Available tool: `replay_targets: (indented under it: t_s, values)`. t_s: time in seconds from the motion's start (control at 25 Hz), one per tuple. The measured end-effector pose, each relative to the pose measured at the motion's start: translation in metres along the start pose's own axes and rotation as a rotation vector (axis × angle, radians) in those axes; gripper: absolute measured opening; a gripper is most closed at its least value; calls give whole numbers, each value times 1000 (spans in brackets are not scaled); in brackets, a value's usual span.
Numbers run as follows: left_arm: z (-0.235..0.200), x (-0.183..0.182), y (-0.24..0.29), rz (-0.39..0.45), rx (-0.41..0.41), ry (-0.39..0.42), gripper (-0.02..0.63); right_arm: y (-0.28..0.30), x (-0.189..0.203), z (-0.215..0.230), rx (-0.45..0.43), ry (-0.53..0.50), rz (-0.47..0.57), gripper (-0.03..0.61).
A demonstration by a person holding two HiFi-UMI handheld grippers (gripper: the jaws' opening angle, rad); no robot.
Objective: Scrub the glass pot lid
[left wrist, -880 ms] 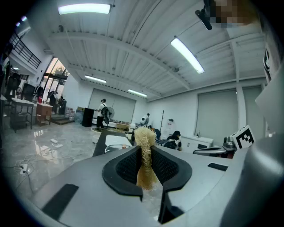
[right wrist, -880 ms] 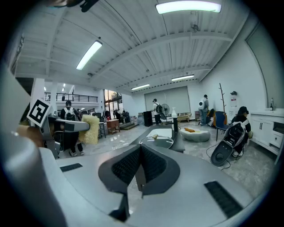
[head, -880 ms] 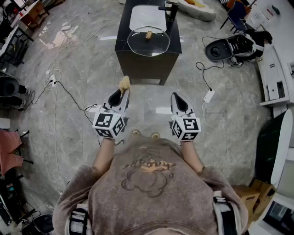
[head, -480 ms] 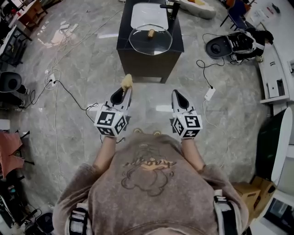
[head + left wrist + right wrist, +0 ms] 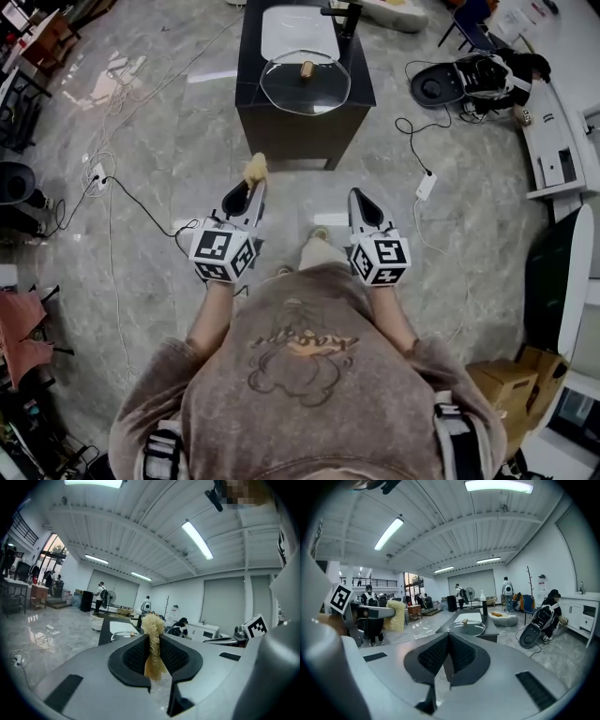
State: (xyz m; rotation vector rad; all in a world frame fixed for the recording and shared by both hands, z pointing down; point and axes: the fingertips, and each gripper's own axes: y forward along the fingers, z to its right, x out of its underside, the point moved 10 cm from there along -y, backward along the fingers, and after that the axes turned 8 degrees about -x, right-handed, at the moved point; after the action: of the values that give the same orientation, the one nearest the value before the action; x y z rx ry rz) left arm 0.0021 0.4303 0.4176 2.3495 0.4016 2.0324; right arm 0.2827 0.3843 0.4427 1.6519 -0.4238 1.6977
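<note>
The glass pot lid [image 5: 305,84] lies flat on the top of a black table [image 5: 251,105], its small tan knob [image 5: 306,67] pointing up, at the end of the table nearest the person. Just beyond it on the same top lies a white rectangular board [image 5: 300,32]. The table stands on a grey marbled floor [image 5: 169,141] with cables [image 5: 112,187] trailing across it on the left. Both grippers are held out over the floor on the near side of the table, well apart from the lid and pointing towards it, each only slightly below level. The left gripper [image 5: 253,185] has its jaws closed on a fibrous yellow scrubber [image 5: 254,169], which is pinched thin between the ribbed pads and sticks up and out past the tips in a ragged tuft. The right gripper [image 5: 360,196] has its jaws pressed together with nothing between them; along its jaws the lid shows straight ahead on the table. The two grippers are side by side with a clear gap between them.
</note>
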Motion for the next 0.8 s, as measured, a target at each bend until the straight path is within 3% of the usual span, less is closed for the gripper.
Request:
replay_targets:
  t_s: [0.4,0.8]
  values:
    - [-45,-8,56,4,-19,10,74,75,-13,28,-6,-9,10,0]
    - [-94,-40,172,-4,-42,8,74,196,-46,91,-57,-4,-15,0]
